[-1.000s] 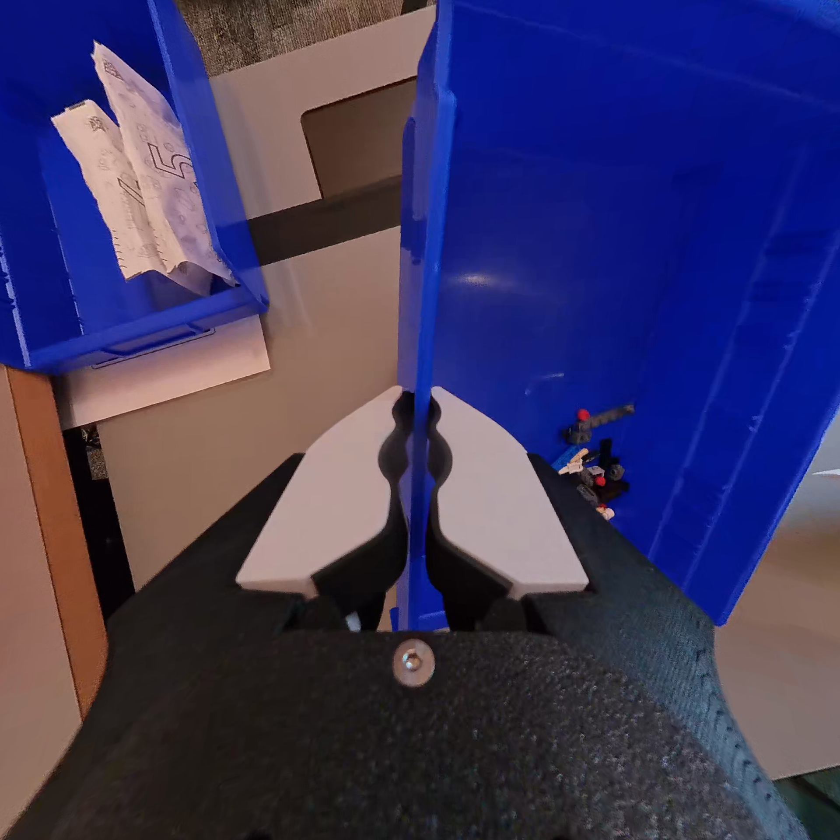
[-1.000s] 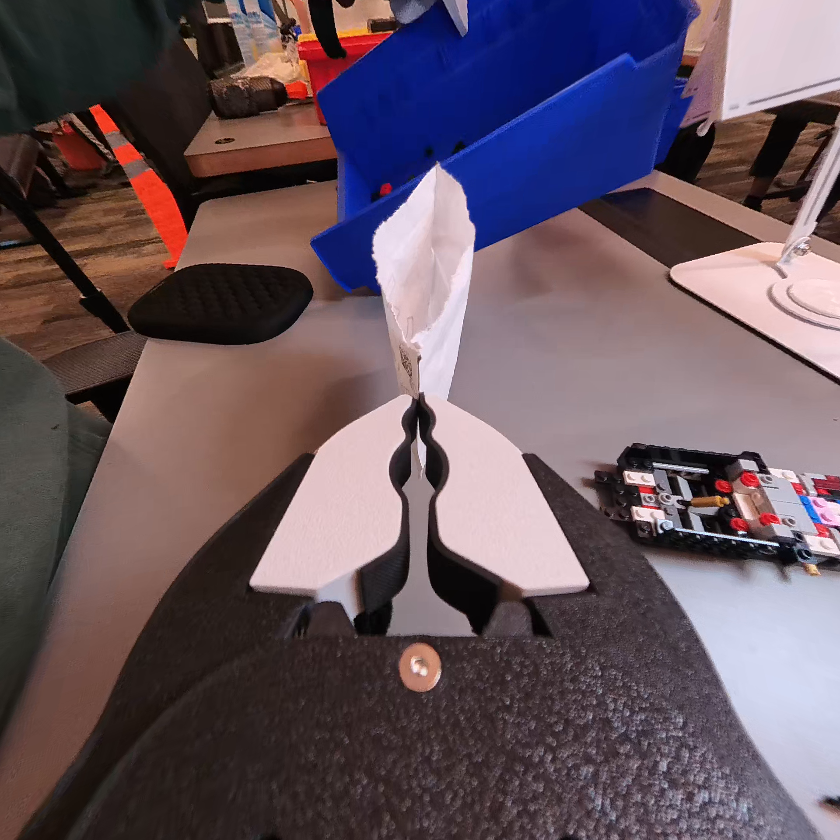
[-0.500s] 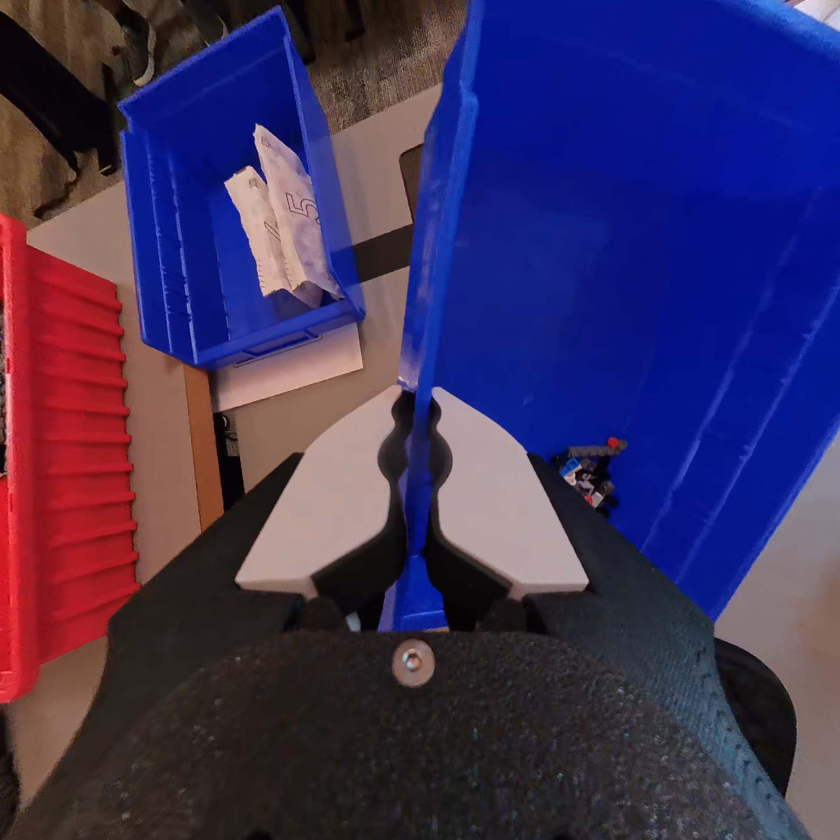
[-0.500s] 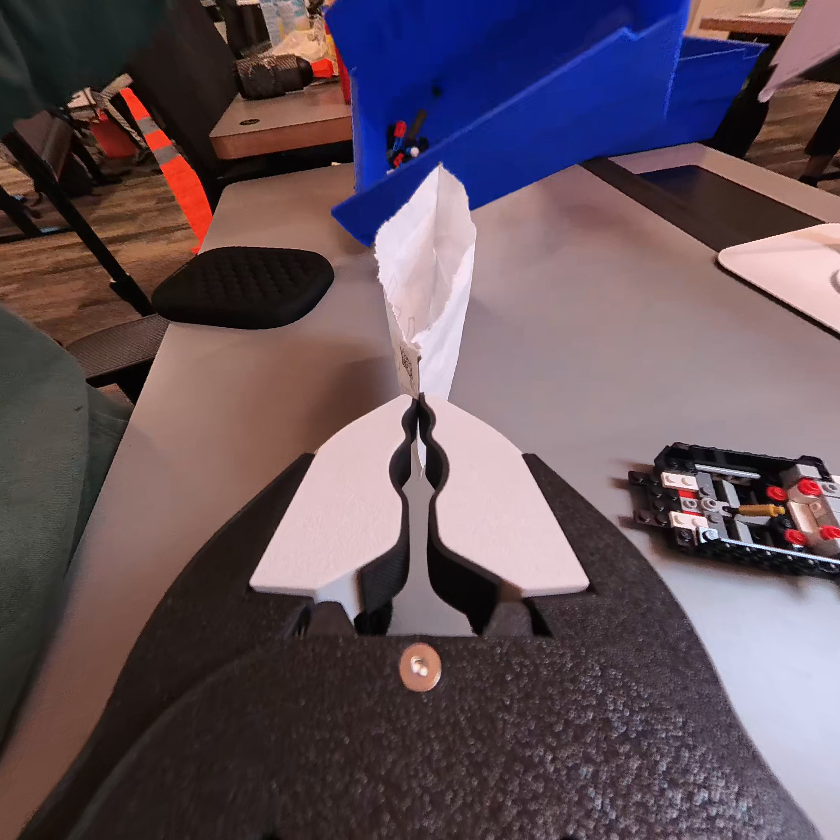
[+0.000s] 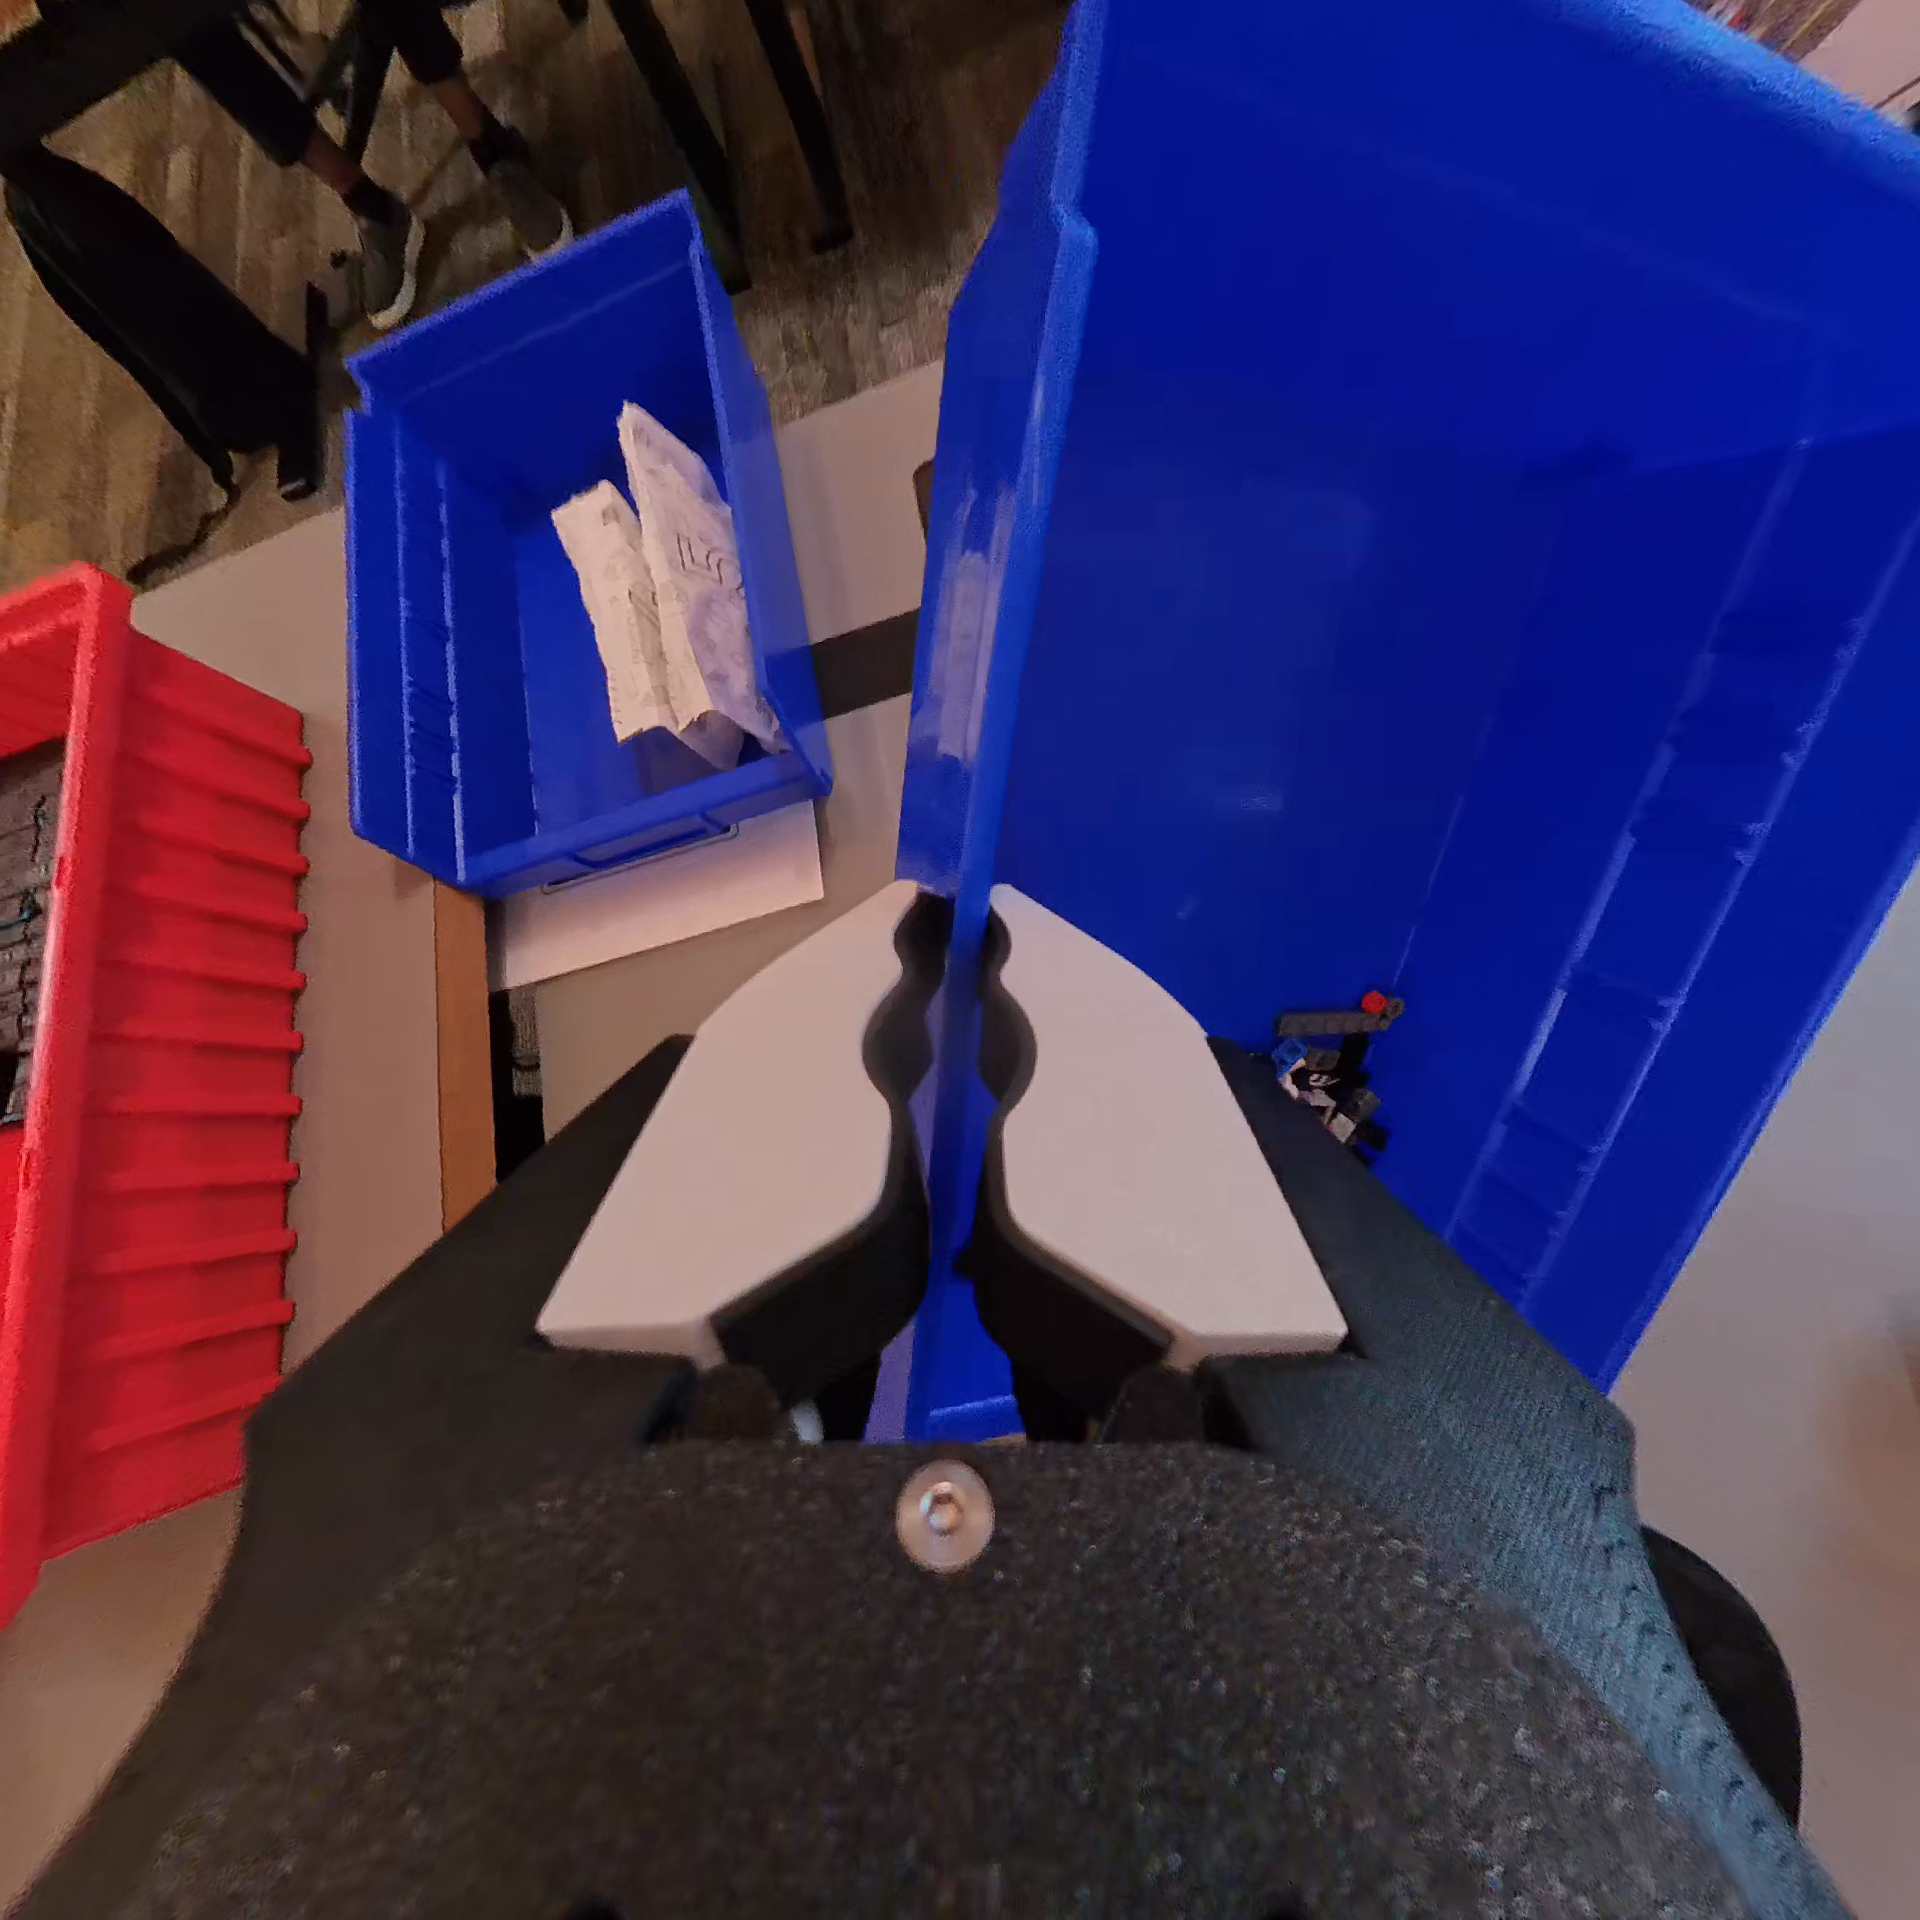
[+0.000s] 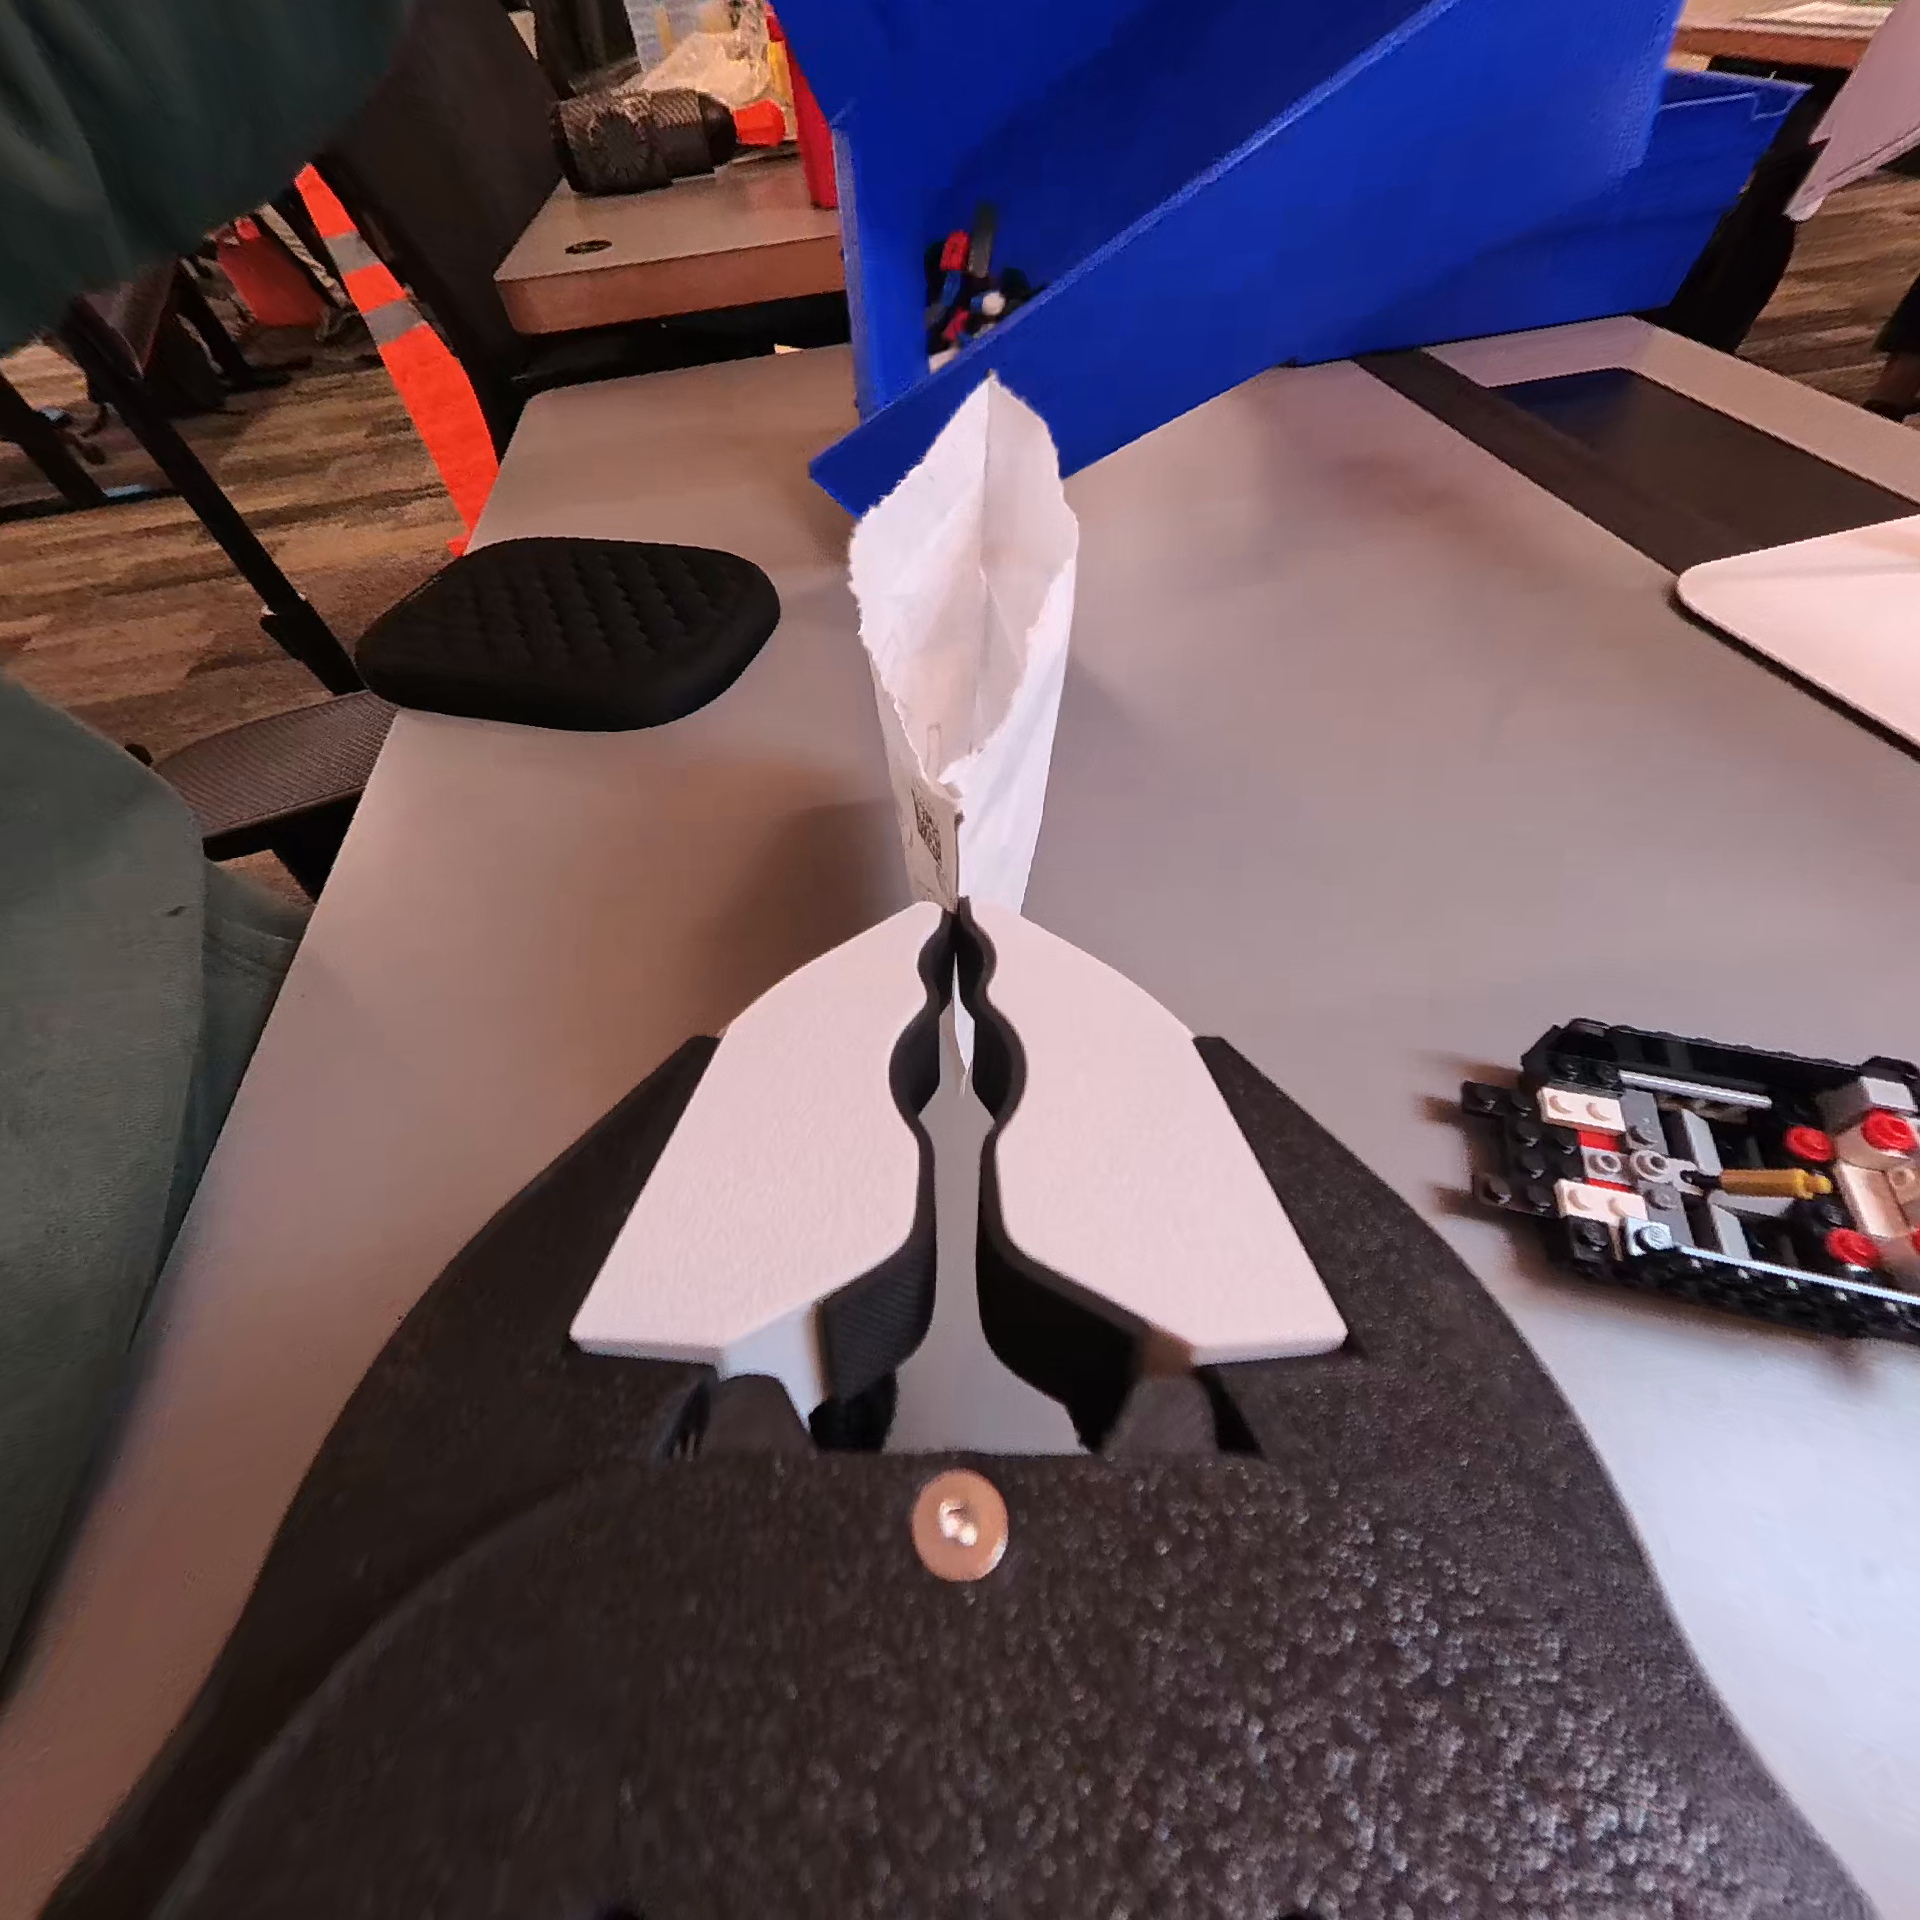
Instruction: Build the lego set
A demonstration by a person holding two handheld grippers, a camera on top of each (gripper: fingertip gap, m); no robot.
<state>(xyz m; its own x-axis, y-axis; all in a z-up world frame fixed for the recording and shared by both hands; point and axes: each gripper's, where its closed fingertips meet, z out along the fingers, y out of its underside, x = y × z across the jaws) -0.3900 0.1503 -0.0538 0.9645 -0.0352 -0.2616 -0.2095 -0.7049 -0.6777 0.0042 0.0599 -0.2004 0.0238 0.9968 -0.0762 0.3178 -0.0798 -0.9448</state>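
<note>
The left hand-held gripper (image 5: 951, 920) pinches the wall of a tilted blue bin (image 5: 1403, 644), loose lego pieces (image 5: 1330, 1070) heaped in its low corner. The right hand-held gripper (image 6: 956, 914) clamps a white paper bag (image 6: 966, 644) upright under the bin's lip, with the part-built lego model (image 6: 1704, 1164) on the table (image 6: 1351, 748) nearby.

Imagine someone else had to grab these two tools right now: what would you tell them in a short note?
Left gripper: shut on the wall of the big blue bin, held tilted above the table.
Right gripper: shut on the open white paper bag, just under the bin's low corner.
Loose lego pieces sit in that corner.
Part-built lego model lies on the grey table.
Left: probably finish the tipping, then keep building.
</note>
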